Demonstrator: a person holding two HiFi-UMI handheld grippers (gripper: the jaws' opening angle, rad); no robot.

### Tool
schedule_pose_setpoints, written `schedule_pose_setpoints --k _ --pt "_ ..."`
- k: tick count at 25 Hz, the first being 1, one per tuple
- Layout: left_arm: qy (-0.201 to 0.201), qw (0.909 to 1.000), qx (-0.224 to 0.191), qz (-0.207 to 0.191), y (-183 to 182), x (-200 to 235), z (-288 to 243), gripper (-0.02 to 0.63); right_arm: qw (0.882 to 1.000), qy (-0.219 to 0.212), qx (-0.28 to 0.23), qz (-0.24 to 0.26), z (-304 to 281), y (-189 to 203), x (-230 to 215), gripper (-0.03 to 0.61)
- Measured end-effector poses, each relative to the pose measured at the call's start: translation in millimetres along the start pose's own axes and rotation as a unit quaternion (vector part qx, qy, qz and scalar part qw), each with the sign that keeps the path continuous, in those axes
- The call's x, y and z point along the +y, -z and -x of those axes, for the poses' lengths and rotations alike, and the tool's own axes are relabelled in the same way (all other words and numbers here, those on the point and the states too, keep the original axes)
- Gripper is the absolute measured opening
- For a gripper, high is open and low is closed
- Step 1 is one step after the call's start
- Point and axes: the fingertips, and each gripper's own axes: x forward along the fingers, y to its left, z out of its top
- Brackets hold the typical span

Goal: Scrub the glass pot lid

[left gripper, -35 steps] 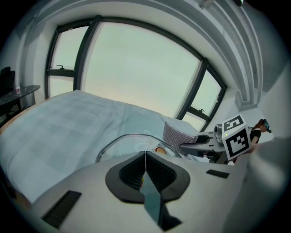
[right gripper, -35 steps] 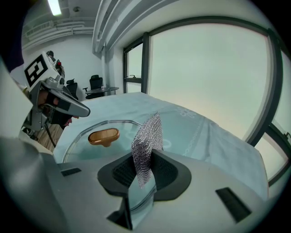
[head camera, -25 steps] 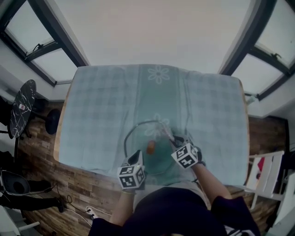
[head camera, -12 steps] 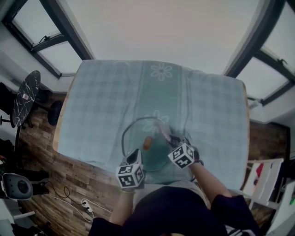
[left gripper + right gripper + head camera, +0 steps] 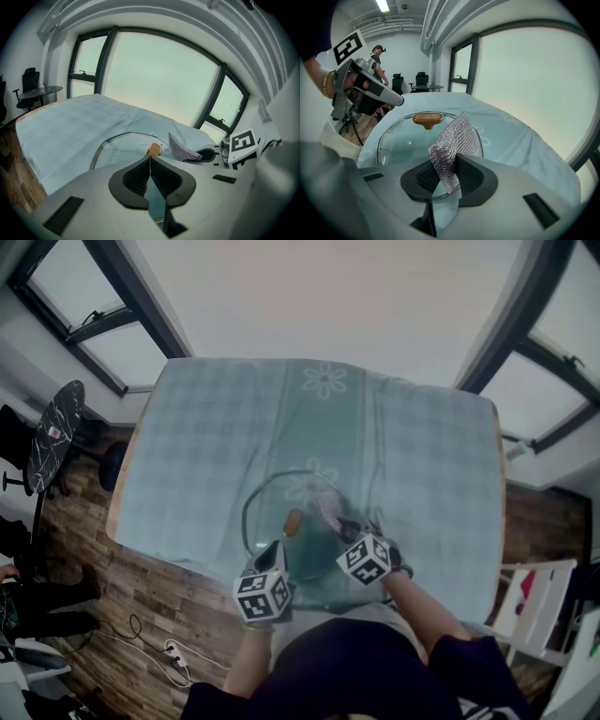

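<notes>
lying on the checked tablecloth (image 5: 206, 427), the glass pot lid (image 5: 270, 507) sits at lower centre of the head view, brown knob (image 5: 292, 521) up. we record the right gripper (image 5: 449, 174) clamped on a silver mesh scrubber (image 5: 454, 140) over the lid's right side. the left gripper (image 5: 150, 164) has its jaws pressed together at the lid's lower-left rim; we cannot confirm contact.

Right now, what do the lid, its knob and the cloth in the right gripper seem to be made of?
Lid: clear, glossy glass; the tablecloth shows through it. Knob: smooth and orange-brown, perhaps wood or plastic; the look leaves it open. Cloth: silvery open mesh with a glint, probably metallic thread or wire.
</notes>
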Motion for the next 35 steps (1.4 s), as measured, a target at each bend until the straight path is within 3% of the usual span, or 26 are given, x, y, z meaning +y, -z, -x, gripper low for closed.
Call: schedule_pose_setpoints --k 18,35 --pt "-0.006 1.0000 -0.005 0.001 14.2 -1.4 13.1 0.005 0.999 -0.028 -0.021 0.017 14.4 4.1 45.2 0.083" --pt "-0.019 0.9998 -0.006 0.005 20.5 10.0 23.7 0.005 0.994 -0.084 -0.023 0.061 17.2 -0.2 97.4 0.083"
